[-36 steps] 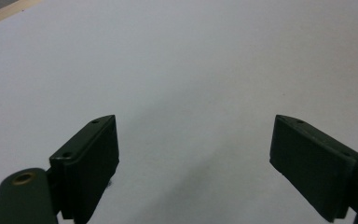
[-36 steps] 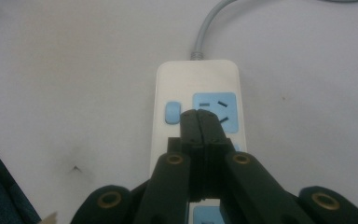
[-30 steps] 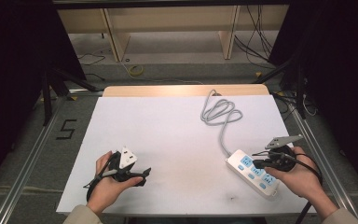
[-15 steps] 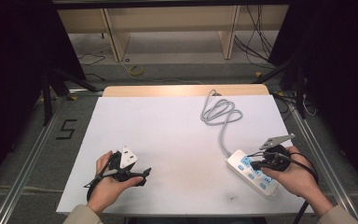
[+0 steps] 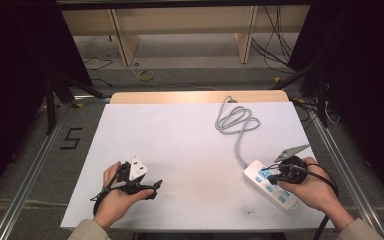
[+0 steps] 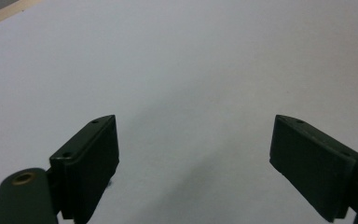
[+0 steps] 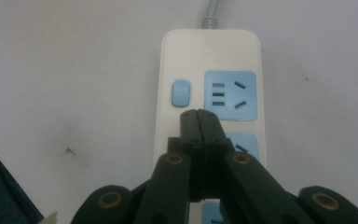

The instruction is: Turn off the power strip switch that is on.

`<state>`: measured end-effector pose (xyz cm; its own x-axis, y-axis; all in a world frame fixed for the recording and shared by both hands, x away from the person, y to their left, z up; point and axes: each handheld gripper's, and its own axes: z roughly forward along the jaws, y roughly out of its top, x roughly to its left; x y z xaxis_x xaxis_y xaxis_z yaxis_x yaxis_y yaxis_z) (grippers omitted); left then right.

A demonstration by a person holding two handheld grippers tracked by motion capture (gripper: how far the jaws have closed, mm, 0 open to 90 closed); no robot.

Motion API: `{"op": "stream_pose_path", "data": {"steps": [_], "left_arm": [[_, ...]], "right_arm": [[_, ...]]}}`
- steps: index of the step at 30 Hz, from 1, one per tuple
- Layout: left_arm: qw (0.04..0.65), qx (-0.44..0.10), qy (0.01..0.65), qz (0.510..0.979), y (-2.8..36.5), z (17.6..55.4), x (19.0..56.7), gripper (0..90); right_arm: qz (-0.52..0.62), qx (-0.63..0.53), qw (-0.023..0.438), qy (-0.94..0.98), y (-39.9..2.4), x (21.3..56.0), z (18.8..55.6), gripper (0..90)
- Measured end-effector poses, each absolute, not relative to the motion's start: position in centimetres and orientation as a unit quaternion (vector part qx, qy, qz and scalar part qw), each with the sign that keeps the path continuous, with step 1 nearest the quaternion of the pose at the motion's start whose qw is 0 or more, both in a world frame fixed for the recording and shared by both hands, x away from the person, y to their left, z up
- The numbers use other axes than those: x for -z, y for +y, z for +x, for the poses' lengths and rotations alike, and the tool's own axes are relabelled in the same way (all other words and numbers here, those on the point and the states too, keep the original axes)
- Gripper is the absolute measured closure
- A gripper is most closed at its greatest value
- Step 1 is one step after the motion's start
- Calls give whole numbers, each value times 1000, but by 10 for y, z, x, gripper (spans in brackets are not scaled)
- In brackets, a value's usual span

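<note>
High view: left tongs [image 5: 152,189] low on white bench [image 5: 180,145]; power strip [image 5: 270,185] at right edge, partly under right tongs [image 5: 271,177], grey cord [image 5: 236,122] coiled beyond. Left gripper view: jaws wide apart, nothing btwn. Right gripper view: jaws pressed together over strip, hiding lower sockets; contact w/ strip unclear.

From high above we look forward and down on the whole white rectangular tabletop [image 5: 190,150]. Our left gripper view skims close over that same bare white surface [image 6: 205,56]. Our right gripper view looks steeply down, very near the white-and-blue plastic power strip [image 7: 209,60], which the high view shares [image 5: 260,175].
</note>
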<state>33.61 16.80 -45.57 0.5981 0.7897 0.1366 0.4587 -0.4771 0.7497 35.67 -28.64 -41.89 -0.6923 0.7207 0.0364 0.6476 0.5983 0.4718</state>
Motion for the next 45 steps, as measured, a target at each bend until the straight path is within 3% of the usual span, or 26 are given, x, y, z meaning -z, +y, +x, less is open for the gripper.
{"op": "stream_pose_path", "data": {"steps": [45], "left_arm": [[341, -243, 375, 827, 167, 336, 456, 151]], "right_arm": [[373, -174, 52, 910, -275, 428, 357, 900]]}}
